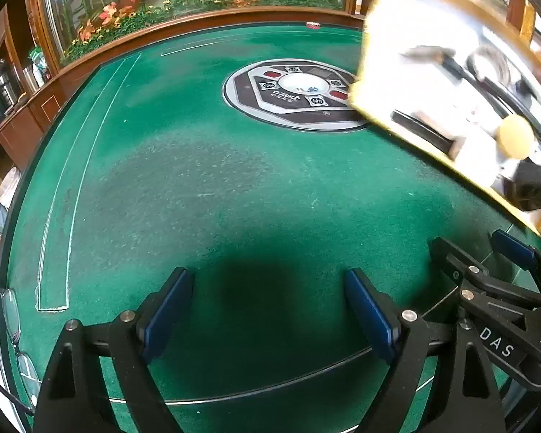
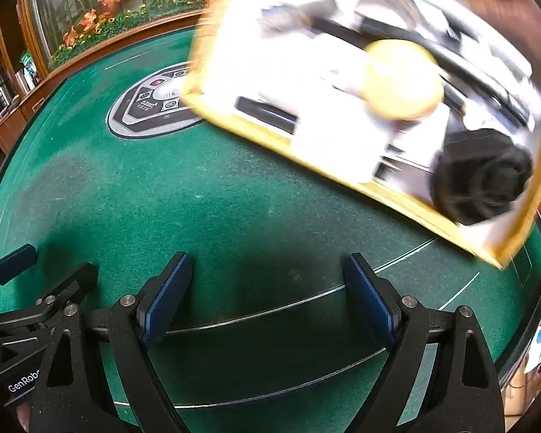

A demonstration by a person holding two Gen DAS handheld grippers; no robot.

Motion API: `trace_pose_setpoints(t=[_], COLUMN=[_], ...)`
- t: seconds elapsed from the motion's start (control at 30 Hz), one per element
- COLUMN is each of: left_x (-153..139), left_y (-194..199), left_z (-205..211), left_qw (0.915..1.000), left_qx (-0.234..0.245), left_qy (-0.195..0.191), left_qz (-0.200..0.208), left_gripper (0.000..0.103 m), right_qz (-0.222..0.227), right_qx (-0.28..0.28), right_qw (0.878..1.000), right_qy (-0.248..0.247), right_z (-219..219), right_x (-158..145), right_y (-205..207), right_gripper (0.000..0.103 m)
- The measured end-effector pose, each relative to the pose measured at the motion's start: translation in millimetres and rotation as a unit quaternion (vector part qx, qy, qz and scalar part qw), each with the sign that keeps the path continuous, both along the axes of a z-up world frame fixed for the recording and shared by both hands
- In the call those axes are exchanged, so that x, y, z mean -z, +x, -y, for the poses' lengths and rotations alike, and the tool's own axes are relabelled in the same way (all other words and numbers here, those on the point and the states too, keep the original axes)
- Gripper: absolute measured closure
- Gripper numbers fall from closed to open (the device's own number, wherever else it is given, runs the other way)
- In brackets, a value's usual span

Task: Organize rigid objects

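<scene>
A yellow-rimmed tray (image 2: 270,133) of blurred objects, a yellow ball (image 2: 402,79) and a black knob (image 2: 483,176) among them, hangs tilted above the green desk (image 2: 198,198), beyond both grippers. The left gripper (image 1: 268,310) and right gripper (image 2: 268,299) have jaws wide open and empty. Tilted so, the tray could spill its objects.

table (image 1: 198,180): green felt | tray (image 2: 306,144): yellow rim | knob (image 2: 483,176): black
</scene>
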State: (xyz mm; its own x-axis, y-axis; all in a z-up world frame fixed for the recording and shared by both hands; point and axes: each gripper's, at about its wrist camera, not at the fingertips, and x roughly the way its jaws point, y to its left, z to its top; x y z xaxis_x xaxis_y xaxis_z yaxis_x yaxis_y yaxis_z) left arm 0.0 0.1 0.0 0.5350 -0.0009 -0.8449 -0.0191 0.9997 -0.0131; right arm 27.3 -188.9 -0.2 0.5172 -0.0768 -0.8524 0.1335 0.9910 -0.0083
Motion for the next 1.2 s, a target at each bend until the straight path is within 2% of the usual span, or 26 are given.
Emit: trace_pose_setpoints(t=[0.43, 0.63, 0.8, 1.2], left_x=[1, 0, 0, 0], left_y=[1, 1, 0, 1], left_z=[1, 1, 0, 0], left_qw=[1.0000, 1.0000, 1.0000, 1.0000], left_qx=[0.001, 0.002, 0.002, 0.002], left_qy=[-0.001, -0.001, -0.001, 0.000], left_qz=[0.000, 0.000, 0.000, 0.000], left_gripper=[0.015, 0.014, 0.014, 0.014], right_qz=[-0.004, -0.006, -0.004, -0.005], right_qx=[-0.005, -0.006, -0.004, -0.006], right_qw=[1.000, 1.000, 1.000, 1.000], right_qy=[0.000, 0.000, 0.003, -0.001], right_z=[1, -2, 12, 9], right_x=[0, 5, 0, -4], right_y=[-2, 10, 4, 6], right_gripper=[0.014, 0.014, 0.014, 0.014])
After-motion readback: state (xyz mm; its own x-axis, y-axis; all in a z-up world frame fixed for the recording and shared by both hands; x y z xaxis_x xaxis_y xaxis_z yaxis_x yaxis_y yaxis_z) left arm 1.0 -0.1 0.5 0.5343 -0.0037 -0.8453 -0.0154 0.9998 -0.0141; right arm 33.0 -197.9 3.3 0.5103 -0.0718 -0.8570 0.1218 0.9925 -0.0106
